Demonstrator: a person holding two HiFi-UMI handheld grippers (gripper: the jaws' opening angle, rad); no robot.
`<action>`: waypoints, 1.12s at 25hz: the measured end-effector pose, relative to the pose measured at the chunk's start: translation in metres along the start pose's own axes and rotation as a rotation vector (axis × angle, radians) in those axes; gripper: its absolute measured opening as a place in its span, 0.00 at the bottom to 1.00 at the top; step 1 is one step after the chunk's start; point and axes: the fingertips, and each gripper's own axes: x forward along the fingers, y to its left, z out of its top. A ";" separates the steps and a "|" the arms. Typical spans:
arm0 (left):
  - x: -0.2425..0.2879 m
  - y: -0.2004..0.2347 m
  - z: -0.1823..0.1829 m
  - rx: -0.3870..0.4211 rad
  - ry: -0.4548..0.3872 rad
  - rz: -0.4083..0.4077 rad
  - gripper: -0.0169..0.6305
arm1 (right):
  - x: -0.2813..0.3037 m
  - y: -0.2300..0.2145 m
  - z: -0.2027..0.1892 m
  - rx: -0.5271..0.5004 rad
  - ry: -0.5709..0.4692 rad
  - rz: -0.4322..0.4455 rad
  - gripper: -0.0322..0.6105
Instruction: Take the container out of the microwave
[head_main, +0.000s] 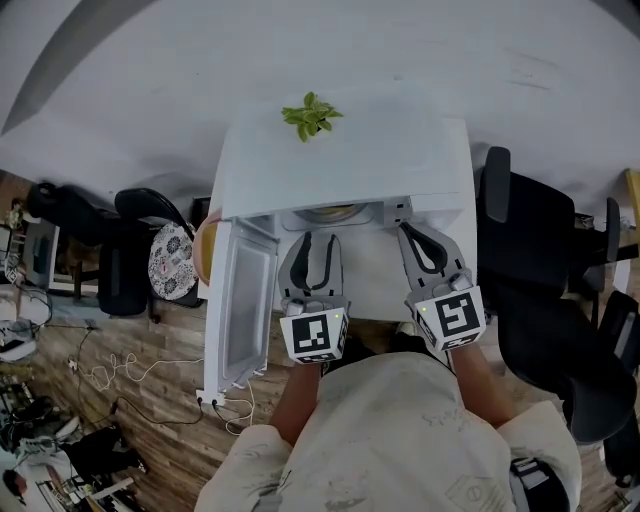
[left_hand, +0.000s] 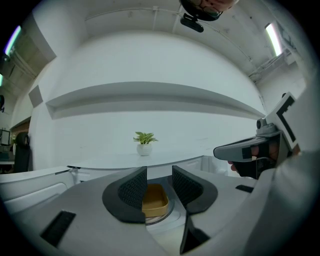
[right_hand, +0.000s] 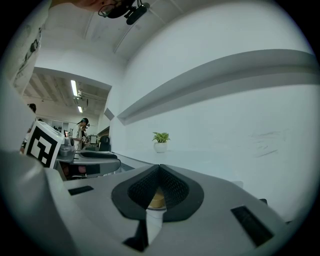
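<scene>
Wall (head_main: 150, 60), white and plain, is seen across the top of the head view. Below it, in the middle of the frame, a white microwave (head_main: 350, 160) is seen from above, with its door (head_main: 245, 300) swung open to the lower left. Black chairs are seen at both sides, one at the right edge (head_main: 540, 260) and one at the left (head_main: 120, 260), over a wooden floor (head_main: 130, 370).

The left gripper (head_main: 318, 240) is held at lower centre, pointed at the microwave's opening. In the left gripper view (left_hand: 160, 172) its jaws are seen parted by a moderate gap with nothing gripped. The right gripper (head_main: 408, 228) is held just to the right of it. In the right gripper view (right_hand: 159, 167) its jaws are seen brought together at the tips, with nothing caught between them.

The container (head_main: 325, 213), tan and shallow, is seen inside the microwave on the round turntable, beyond both pairs of jaws and untouched. It shows through the left gap (left_hand: 154, 199) and below the closed right tips (right_hand: 156, 199).

A small potted plant (head_main: 311, 117) is set on top of the microwave, upper centre.
</scene>
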 end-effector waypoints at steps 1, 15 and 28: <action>0.001 0.003 -0.002 -0.002 0.000 -0.011 0.27 | 0.002 0.002 0.001 -0.002 -0.001 -0.010 0.07; 0.008 0.025 -0.006 -0.019 -0.019 -0.133 0.27 | 0.020 0.029 0.002 -0.016 0.024 -0.108 0.07; 0.013 0.032 -0.010 0.017 -0.009 -0.147 0.27 | 0.030 0.033 -0.002 -0.007 0.033 -0.124 0.07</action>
